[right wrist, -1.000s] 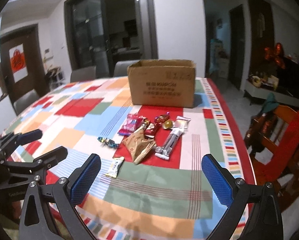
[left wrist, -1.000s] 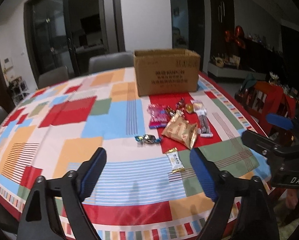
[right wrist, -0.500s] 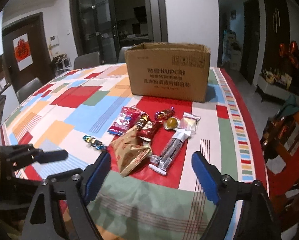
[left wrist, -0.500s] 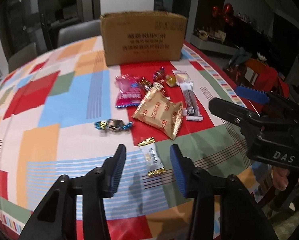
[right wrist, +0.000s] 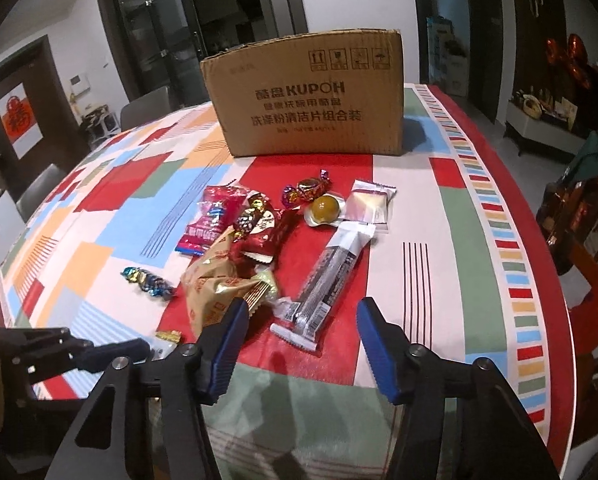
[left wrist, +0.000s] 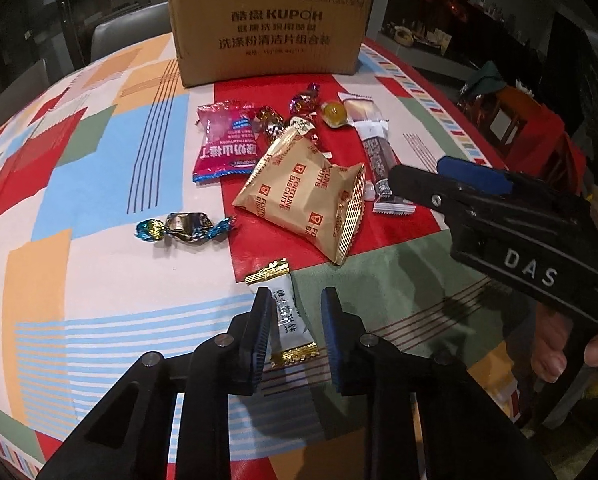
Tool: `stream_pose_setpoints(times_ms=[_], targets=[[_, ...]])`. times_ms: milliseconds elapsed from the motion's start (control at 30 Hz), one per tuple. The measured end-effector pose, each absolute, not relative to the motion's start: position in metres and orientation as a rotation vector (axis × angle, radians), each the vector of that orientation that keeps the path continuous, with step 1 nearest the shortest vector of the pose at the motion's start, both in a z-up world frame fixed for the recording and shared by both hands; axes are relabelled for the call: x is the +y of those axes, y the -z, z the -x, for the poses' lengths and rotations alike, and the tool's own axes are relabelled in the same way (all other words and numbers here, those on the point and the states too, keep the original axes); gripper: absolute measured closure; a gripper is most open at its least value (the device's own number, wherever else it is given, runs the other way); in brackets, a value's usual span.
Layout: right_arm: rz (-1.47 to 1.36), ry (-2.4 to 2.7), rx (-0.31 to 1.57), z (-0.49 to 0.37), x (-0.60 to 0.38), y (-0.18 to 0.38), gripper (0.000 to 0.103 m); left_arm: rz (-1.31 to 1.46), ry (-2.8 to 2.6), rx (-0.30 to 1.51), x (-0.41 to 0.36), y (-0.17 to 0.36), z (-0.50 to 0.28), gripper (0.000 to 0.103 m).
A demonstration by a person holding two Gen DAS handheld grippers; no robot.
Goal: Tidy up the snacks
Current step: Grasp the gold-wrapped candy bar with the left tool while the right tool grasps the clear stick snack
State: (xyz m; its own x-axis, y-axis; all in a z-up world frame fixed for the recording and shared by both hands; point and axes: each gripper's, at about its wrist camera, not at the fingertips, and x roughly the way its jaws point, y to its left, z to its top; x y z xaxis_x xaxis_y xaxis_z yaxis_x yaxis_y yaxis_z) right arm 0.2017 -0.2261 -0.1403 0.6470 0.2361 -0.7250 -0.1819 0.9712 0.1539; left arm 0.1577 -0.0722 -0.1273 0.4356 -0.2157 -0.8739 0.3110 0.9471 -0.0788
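Note:
Several snacks lie on a colourful tablecloth before a cardboard box (left wrist: pixel 269 24), also in the right wrist view (right wrist: pixel 311 100). My left gripper (left wrist: pixel 295 330) is partly closed around a small white and gold packet (left wrist: pixel 287 316); a gap shows on the right side, so the jaws straddle it without clamping. My right gripper (right wrist: pixel 299 340) is open just short of a long dark bar (right wrist: pixel 331 276) and the gold biscuit bag (right wrist: pixel 219 284). In the left wrist view the bag (left wrist: pixel 303 196) lies mid-table, with a pink packet (left wrist: pixel 225 142) and a blue foil candy (left wrist: pixel 185 226) to its left.
The right gripper's body (left wrist: pixel 511 232) reaches in from the right in the left wrist view. Small wrapped candies (right wrist: pixel 309 190), a round yellow sweet (right wrist: pixel 327 208) and a clear packet (right wrist: pixel 369 204) lie near the box. A red chair (right wrist: pixel 591 216) stands at the table's right edge (right wrist: pixel 539 320).
Both grippers moved forward and lower toward the snacks. The left jaws narrowed around the white and gold packet. The right jaws narrowed somewhat.

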Motion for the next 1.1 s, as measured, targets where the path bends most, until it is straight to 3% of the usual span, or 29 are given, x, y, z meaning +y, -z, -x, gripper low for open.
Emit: stream_pose_setpoints(times_ms=[133, 200, 233, 700, 933, 1033, 1100], targets=[[-0.069, -0.219, 0.839, -0.209, -0.225, 0.143, 0.05, -0.123, 0.317, 1.058, -0.076, 0.128, -0.16, 0.082], [-0.068, -0.212, 0.847, -0.214, -0.225, 0.147, 0.052, -0.13, 0.31, 1.052, -0.076, 0.128, -0.161, 0.097], [-0.065, -0.206, 0.85, -0.216, -0.224, 0.148, 0.053, -0.125, 0.313, 1.051, -0.076, 0.128, -0.161, 0.099], [-0.049, -0.154, 0.891, -0.239, -0.221, 0.157, 0.062, -0.065, 0.329, 0.96, -0.067, 0.107, -0.171, 0.101], [-0.025, -0.149, 0.885, -0.242, -0.215, 0.156, 0.062, -0.046, 0.314, 1.035, -0.063, 0.119, -0.166, 0.094], [-0.029, -0.149, 0.889, -0.243, -0.215, 0.157, 0.062, -0.062, 0.314, 1.028, -0.064, 0.116, -0.16, 0.075], [-0.027, -0.146, 0.89, -0.242, -0.215, 0.157, 0.062, -0.08, 0.304, 1.028, -0.066, 0.116, -0.157, 0.074]])
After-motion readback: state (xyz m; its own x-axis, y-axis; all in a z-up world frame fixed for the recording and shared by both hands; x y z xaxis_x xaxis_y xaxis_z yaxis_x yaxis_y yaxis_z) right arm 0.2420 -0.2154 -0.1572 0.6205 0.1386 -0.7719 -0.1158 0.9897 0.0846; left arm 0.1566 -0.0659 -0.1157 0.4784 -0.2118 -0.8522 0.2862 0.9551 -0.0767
